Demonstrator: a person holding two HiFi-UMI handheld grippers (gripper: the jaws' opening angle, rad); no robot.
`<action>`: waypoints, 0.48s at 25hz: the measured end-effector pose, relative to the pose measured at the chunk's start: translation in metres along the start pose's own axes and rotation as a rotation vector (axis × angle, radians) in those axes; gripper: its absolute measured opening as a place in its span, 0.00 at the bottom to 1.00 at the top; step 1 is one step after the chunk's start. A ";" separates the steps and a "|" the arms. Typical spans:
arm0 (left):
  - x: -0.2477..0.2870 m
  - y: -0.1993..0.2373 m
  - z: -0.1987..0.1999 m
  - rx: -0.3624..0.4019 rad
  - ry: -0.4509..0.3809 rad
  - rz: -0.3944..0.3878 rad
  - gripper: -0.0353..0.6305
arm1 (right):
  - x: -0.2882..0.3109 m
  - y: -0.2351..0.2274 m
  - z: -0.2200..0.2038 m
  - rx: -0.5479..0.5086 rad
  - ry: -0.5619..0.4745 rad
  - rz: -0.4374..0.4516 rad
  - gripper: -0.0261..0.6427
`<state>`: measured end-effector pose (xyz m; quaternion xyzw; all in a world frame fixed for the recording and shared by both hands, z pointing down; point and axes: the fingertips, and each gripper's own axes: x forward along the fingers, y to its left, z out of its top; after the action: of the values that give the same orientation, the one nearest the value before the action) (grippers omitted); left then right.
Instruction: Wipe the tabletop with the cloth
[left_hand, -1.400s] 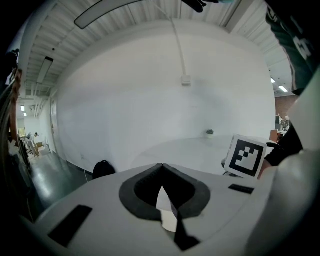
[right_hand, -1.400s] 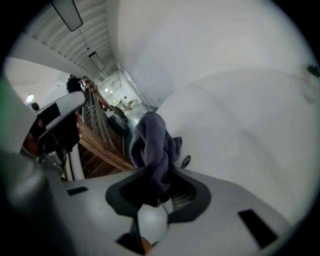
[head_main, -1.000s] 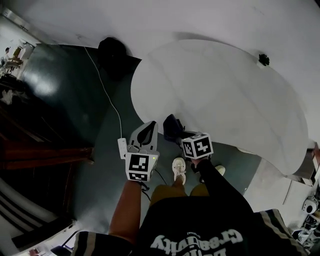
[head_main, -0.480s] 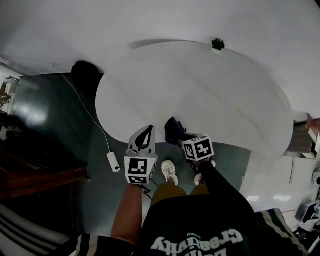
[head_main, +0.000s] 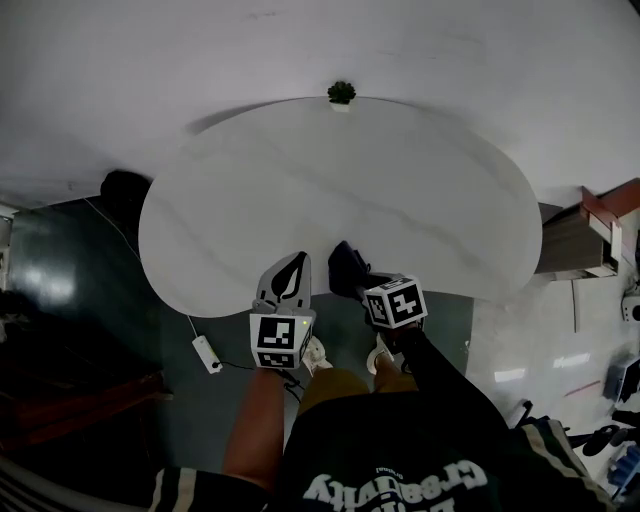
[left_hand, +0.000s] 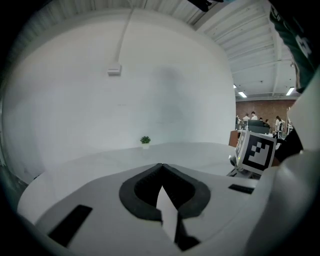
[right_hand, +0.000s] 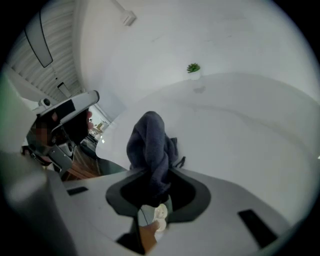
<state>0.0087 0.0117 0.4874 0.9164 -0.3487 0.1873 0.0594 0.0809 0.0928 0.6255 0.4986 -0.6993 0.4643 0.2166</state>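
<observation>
Pinching a dark cloth (right_hand: 149, 142) in my right gripper (right_hand: 155, 176) jaws at the white table (head_main: 400, 190) edge; my left gripper (left_hand: 162, 167) jaws are resting closed.

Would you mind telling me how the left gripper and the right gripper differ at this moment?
The left gripper has its jaws together on nothing; the right gripper is clamped on the dark cloth, which bunches past its tips. A bare arm holds the left gripper; a black-sleeved arm holds the right gripper. Both point at the white table from its near edge.
</observation>
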 end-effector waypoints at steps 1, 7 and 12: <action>0.007 -0.012 0.004 0.004 -0.003 -0.014 0.05 | -0.008 -0.011 -0.002 0.007 -0.007 -0.011 0.19; 0.046 -0.085 0.020 0.007 -0.022 -0.106 0.05 | -0.059 -0.081 -0.022 0.074 -0.056 -0.085 0.19; 0.075 -0.146 0.028 0.033 -0.027 -0.185 0.05 | -0.101 -0.134 -0.041 0.137 -0.095 -0.134 0.19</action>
<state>0.1655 0.0683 0.4935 0.9480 -0.2602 0.1744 0.0568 0.2359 0.1687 0.6263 0.5793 -0.6404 0.4713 0.1793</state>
